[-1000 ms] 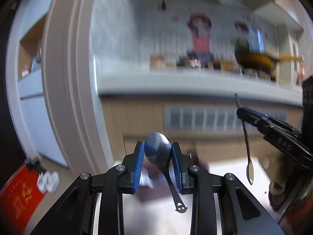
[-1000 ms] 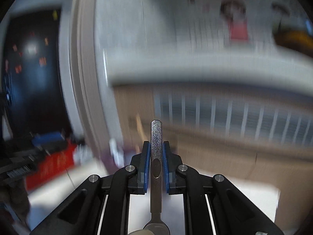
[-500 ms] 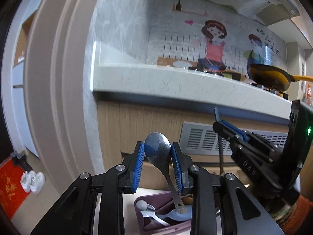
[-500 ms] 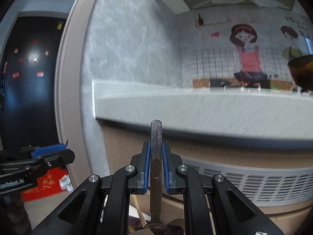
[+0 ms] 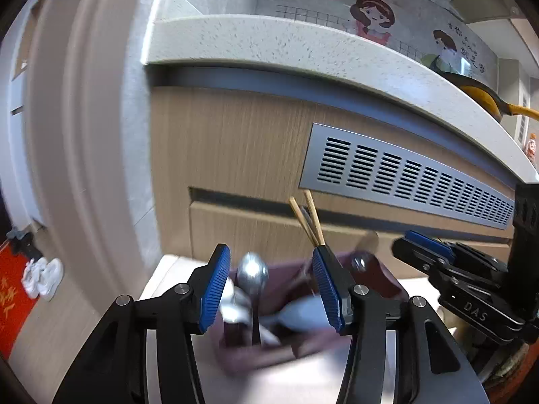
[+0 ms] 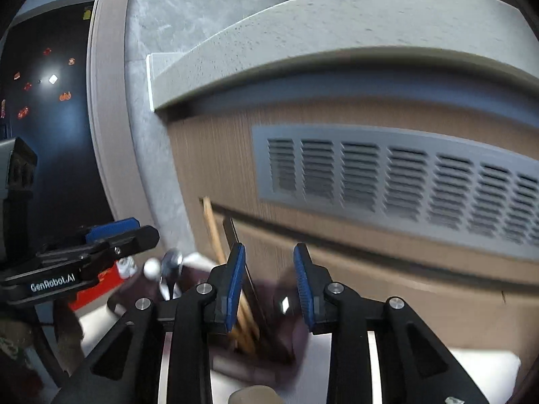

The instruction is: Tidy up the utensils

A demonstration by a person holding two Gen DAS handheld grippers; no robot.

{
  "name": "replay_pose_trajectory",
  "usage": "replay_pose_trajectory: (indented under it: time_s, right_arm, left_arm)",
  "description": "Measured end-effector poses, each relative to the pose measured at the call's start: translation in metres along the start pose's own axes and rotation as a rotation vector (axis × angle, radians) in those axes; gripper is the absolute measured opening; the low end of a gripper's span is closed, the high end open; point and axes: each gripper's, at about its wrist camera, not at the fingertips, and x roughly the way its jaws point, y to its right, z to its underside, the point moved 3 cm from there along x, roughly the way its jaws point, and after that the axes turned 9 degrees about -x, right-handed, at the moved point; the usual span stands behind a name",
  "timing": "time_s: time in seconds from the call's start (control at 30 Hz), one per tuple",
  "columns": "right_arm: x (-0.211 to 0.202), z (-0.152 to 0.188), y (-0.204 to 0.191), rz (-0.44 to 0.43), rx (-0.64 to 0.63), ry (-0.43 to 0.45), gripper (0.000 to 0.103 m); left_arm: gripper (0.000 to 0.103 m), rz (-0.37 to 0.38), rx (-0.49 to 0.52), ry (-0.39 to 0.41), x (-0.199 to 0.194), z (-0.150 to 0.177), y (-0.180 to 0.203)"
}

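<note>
A maroon utensil holder (image 5: 377, 279) stands on a white table. In the left wrist view a steel spoon (image 5: 252, 274) stands upright in it, between the wide-set pads of my left gripper (image 5: 271, 289). Those jaws are opening and neither pad touches the spoon. Wooden chopsticks (image 5: 310, 219) lean out of the holder behind. In the right wrist view my right gripper (image 6: 268, 286) hangs over the holder (image 6: 283, 336), jaws opening. A dark flat utensil handle (image 6: 232, 232) leans beside its left pad, free of it, next to the chopsticks (image 6: 212, 229). The left gripper's fingers (image 6: 101, 245) show at the left.
A wooden cabinet front with a grey vent grille (image 5: 404, 175) rises just behind the holder, under a stone counter (image 5: 303, 43). A yellow pan (image 5: 485, 97) sits on the counter. Left of the table the floor holds a red mat (image 5: 10, 303) and white shoes (image 5: 42, 277).
Both grippers have sunk toward the holder and opened. The left let go of the spoon and the right let go of the flat-handled utensil; both now stand in the holder.
</note>
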Motion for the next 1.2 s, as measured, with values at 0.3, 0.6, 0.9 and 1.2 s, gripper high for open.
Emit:
replay_pose_trajectory:
  time_s: [0.3,0.6,0.9,1.2]
  right_arm:
    - [-0.092,0.042,-0.047,-0.032,-0.015,-0.019,0.028]
    - [-0.16,0.097,-0.094,-0.022,0.024,-0.108,0.028]
    - [-0.177,0.121,-0.105,0.03,0.038,-0.068,0.029]
    - [-0.171,0.121,-0.097,0.043,0.044,-0.079,0.029]
  left_arm:
    - [0.057,-0.181,-0.002,0.006,-0.102,0.079,0.01]
    - [0.057,-0.195,0.001,-0.024,-0.158,0.147,0.028]
    - [0.057,-0.241,0.02,0.015,-0.183,0.158,0.037]
    - [0.057,-0.257,0.008,-0.008,-0.179,0.16,0.036]
